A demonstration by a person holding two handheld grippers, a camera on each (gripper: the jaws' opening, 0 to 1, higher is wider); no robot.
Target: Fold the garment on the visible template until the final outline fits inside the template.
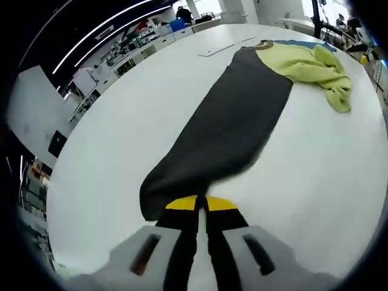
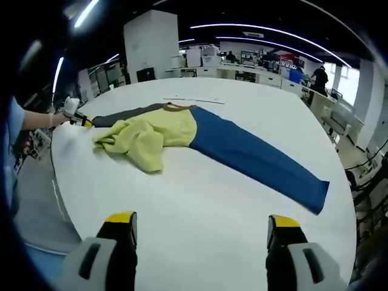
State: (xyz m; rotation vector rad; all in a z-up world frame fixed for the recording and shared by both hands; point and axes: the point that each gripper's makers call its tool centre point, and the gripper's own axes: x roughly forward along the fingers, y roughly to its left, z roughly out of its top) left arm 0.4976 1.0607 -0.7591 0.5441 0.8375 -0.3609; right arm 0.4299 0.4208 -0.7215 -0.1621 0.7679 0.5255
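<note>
Left hand-held gripper (image 1: pixel 200 205) is pinching the cuff of the garment's dark grey sleeve (image 1: pixel 224 133). Right hand-held gripper (image 2: pixel 200 227) hangs spread wide over the white counter (image 2: pixel 200 200). The garment (image 2: pixel 163 130) lies stretched out, blue sleeve (image 2: pixel 254 157) flat.

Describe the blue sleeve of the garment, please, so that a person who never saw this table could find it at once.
On the big white table lies one garment with a crumpled yellow-green body. From that body, the blue sleeve stretches flat towards the right gripper, which is open. The opposite sleeve is dark grey, and the left gripper is pinching its cuff.
</note>
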